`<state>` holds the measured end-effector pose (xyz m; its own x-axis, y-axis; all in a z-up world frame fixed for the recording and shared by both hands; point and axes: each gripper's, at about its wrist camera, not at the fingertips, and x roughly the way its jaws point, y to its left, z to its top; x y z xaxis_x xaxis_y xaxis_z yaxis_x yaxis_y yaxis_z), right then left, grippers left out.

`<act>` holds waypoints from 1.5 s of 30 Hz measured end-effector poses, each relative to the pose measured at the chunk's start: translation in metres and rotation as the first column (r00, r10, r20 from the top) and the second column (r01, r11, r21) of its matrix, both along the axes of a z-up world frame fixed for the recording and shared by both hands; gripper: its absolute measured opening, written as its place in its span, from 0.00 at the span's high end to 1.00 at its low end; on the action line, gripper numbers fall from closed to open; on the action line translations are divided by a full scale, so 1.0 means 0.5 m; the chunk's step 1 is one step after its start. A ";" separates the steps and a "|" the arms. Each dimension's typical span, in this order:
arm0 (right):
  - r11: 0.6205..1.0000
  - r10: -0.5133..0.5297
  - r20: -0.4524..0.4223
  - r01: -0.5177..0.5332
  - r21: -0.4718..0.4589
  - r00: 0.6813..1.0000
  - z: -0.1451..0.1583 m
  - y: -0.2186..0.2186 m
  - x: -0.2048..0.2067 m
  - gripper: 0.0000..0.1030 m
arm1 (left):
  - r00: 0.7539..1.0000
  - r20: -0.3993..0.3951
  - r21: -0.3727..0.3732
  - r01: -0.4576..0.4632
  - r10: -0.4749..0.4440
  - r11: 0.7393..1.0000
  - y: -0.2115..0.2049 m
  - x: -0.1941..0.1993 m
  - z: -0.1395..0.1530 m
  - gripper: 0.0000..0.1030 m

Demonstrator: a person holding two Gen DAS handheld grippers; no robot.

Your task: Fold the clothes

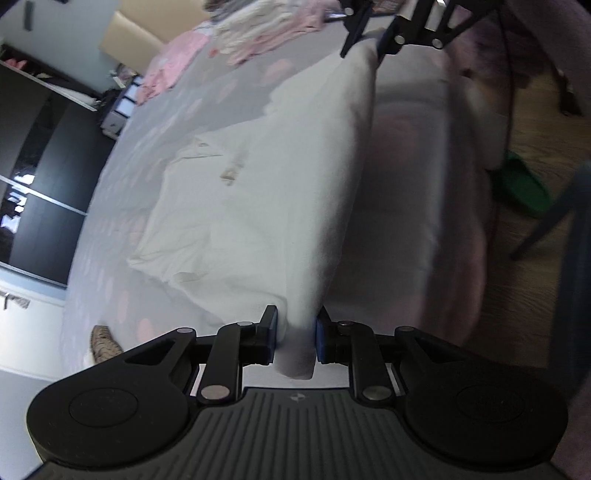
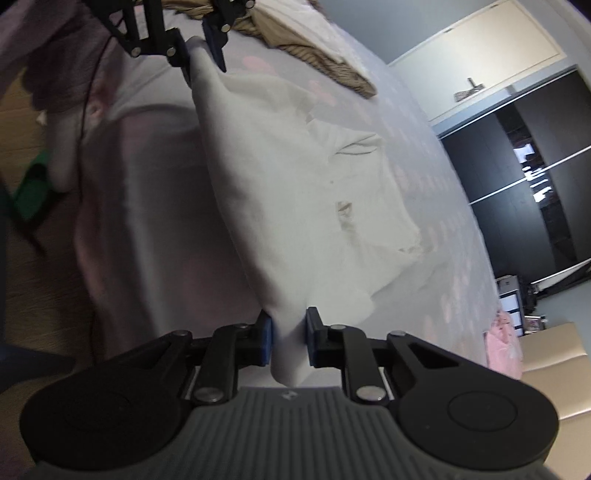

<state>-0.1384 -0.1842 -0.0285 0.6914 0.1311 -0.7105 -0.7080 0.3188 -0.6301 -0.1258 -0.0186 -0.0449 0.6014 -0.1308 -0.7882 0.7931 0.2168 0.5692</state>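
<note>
A cream white garment lies stretched over a grey bedspread with pink spots. My left gripper is shut on one corner of the garment, which bunches between its blue pads. At the top of the left wrist view my right gripper pinches the far corner. In the right wrist view my right gripper is shut on the white garment, and my left gripper holds the opposite corner at the top. The lifted edge runs taut between them; the rest drapes onto the bed.
A heap of pink and cream clothes lies at the far end of the bed. Brown striped clothing sits on the bed too. A dark wardrobe stands beside it. Wooden floor with a green object lies off the bed's edge.
</note>
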 end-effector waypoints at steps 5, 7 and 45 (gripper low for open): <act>0.998 0.038 -0.083 -0.043 -0.051 0.996 -0.061 0.010 -0.012 0.79 | 0.993 -0.118 0.036 -0.006 0.010 0.999 -0.001 0.015 -0.051 0.83; 0.997 0.036 -0.127 -0.044 -0.060 0.991 -0.072 0.009 -0.003 0.75 | 0.987 -0.156 0.034 -0.018 0.023 0.999 0.002 0.022 -0.059 0.79; 0.821 -0.392 -0.287 0.473 0.319 0.874 0.005 -0.049 0.339 0.68 | 0.706 -0.502 -0.409 -0.703 0.500 0.581 0.155 0.414 0.081 0.58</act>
